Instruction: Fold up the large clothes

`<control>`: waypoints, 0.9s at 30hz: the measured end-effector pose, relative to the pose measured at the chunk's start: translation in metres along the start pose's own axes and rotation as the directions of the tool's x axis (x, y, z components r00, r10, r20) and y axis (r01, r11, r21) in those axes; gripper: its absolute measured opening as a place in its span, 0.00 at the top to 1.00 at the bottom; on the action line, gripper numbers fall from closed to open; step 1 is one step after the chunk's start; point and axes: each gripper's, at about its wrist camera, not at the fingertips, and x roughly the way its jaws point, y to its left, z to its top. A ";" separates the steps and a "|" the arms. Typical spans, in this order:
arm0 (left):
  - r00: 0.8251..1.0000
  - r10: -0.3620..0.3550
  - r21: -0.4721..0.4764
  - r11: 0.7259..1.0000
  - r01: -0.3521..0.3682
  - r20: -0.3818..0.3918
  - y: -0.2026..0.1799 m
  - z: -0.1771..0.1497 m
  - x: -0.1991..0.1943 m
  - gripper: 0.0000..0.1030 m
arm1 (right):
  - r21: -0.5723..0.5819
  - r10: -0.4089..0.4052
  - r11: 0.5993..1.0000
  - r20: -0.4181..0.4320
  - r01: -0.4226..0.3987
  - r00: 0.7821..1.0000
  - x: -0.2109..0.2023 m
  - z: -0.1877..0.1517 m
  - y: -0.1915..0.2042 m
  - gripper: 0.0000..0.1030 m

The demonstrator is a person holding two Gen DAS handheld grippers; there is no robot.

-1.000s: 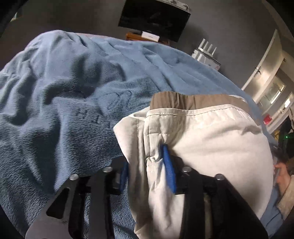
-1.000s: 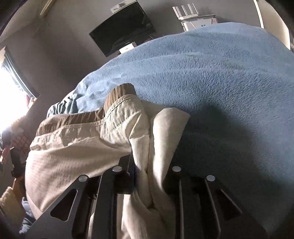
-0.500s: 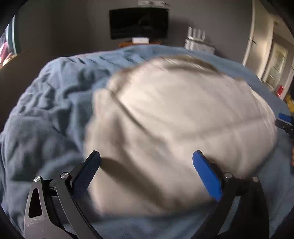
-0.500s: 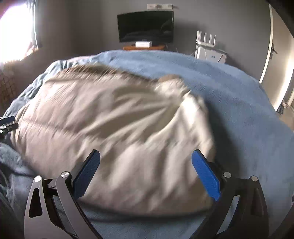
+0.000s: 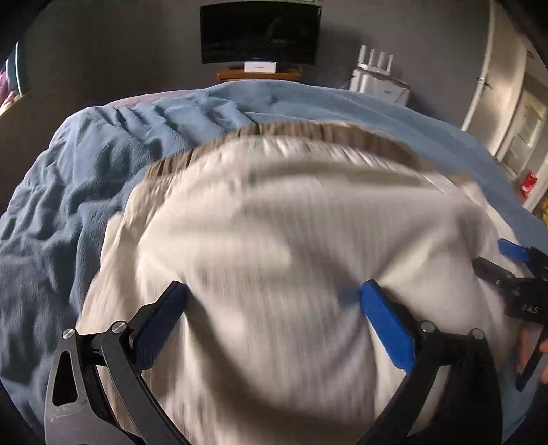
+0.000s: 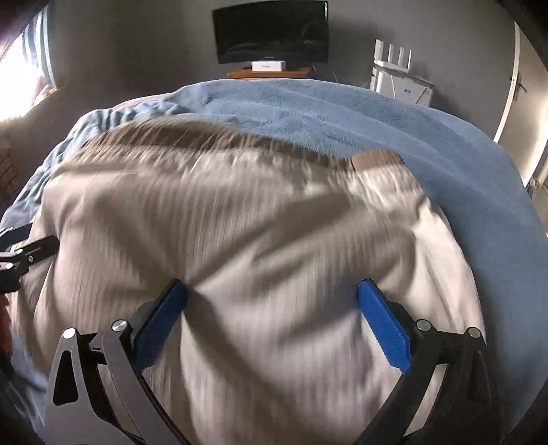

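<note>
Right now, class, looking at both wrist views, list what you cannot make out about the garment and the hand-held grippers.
- Cream garment: motion blur in both views hides its seams and fold lines; its type is unclear.
- Its near edge: cut off by the bottom frame edge behind the left hand-held gripper and right hand-held gripper.
- Brown band: smeared, detail unreadable.
- Blue blanket: the part beneath is covered by the garment.

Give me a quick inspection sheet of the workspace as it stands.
Surface: bed under a blue blanket, rumpled on the left side.
Job's things: cream garment with a brown band at its far edge, lying on the blanket; blurred.
Clutter: nothing seen.
Grippers: left hand-held gripper open over the garment; right hand-held gripper open too.
Cables: nothing seen.
Surroundings: television, wooden shelf, white router, door.
</note>
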 end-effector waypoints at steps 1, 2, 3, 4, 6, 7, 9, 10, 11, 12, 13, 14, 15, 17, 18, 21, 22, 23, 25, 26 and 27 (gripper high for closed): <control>1.000 0.008 -0.006 1.000 -0.008 0.003 0.001 0.008 0.005 0.05 | 0.010 -0.002 1.000 -0.006 0.002 1.000 0.007 0.010 0.000 0.07; 1.000 0.018 -0.011 1.000 -0.018 0.006 0.002 0.016 0.010 0.05 | 0.016 -0.004 1.000 -0.009 0.004 1.000 0.013 0.017 0.000 0.07; 0.999 0.036 -0.022 0.999 -0.036 0.003 0.004 0.028 0.017 0.05 | 0.026 -0.009 1.000 -0.013 0.009 1.000 0.020 0.027 0.000 0.07; 0.999 0.048 -0.029 0.998 -0.048 0.005 0.005 0.035 0.021 0.05 | 0.036 -0.014 0.999 -0.014 0.014 1.000 0.027 0.036 0.000 0.07; 0.998 0.058 -0.050 0.997 -0.059 -0.006 0.007 0.051 0.030 0.05 | 0.038 -0.031 0.999 -0.023 0.032 0.999 0.041 0.051 0.003 0.07; 0.998 0.062 -0.053 0.997 -0.063 -0.015 0.007 0.057 0.035 0.05 | 0.037 -0.037 0.999 -0.029 0.038 0.999 0.047 0.055 0.005 0.07; 0.997 0.071 -0.045 0.996 -0.072 -0.025 0.006 0.068 0.042 0.05 | 0.033 -0.047 0.998 -0.044 0.048 0.998 0.059 0.065 0.008 0.07; 0.997 0.072 -0.044 0.996 -0.073 -0.036 0.006 0.073 0.046 0.05 | 0.033 -0.046 0.998 -0.047 0.048 0.998 0.064 0.071 0.008 0.07; 0.996 0.073 -0.040 0.996 -0.075 -0.053 0.006 0.077 0.051 0.05 | 0.040 -0.044 0.998 -0.050 0.046 0.998 0.069 0.078 0.008 0.07; 0.994 0.083 -0.034 0.996 -0.085 -0.067 0.006 0.080 0.057 0.05 | 0.049 -0.039 0.998 -0.056 0.042 0.998 0.074 0.083 0.008 0.07; 0.993 0.090 -0.028 0.995 -0.093 -0.072 0.005 0.081 0.061 0.05 | 0.053 -0.038 0.998 -0.059 0.041 0.998 0.077 0.085 0.008 0.07; 0.992 0.102 -0.020 0.994 -0.103 -0.075 0.004 0.082 0.064 0.05 | 0.053 -0.039 0.998 -0.064 0.042 0.997 0.081 0.088 0.008 0.07; 0.990 0.119 -0.012 0.993 -0.121 -0.075 0.003 0.081 0.069 0.05 | 0.050 -0.039 0.998 -0.070 0.043 0.997 0.086 0.090 0.009 0.07; 0.987 0.135 -0.001 0.991 -0.136 -0.085 0.003 0.081 0.076 0.05 | 0.046 -0.038 0.998 -0.087 0.042 0.995 0.095 0.091 0.009 0.07; 0.987 0.136 -0.001 0.991 -0.137 -0.091 0.003 0.081 0.079 0.05 | 0.048 -0.034 0.998 -0.100 0.039 0.994 0.100 0.091 0.008 0.07; 0.986 0.108 -0.025 0.993 -0.112 -0.131 0.009 0.080 0.092 0.05 | 0.050 -0.013 0.999 -0.122 0.019 0.992 0.112 0.091 0.005 0.06; 0.985 0.099 -0.034 0.994 -0.104 -0.141 0.011 0.080 0.095 0.05 | 0.059 -0.004 0.998 -0.130 0.011 0.992 0.115 0.091 0.003 0.06; 0.983 0.095 -0.036 0.994 -0.102 -0.160 0.012 0.079 0.099 0.05 | 0.066 0.001 0.998 -0.134 0.008 0.991 0.118 0.090 0.002 0.06; 0.976 0.117 -0.015 0.993 -0.121 -0.182 0.008 0.078 0.105 0.05 | 0.057 -0.015 0.998 -0.144 0.024 0.989 0.121 0.091 0.004 0.06; 0.971 0.130 0.000 0.991 -0.133 -0.199 0.005 0.077 0.108 0.05 | 0.051 -0.024 0.998 -0.146 0.032 0.989 0.121 0.091 0.005 0.06; 0.967 0.140 0.011 0.990 -0.141 -0.213 0.003 0.076 0.111 0.05 | 0.046 -0.033 0.998 -0.151 0.041 0.988 0.121 0.091 0.007 0.06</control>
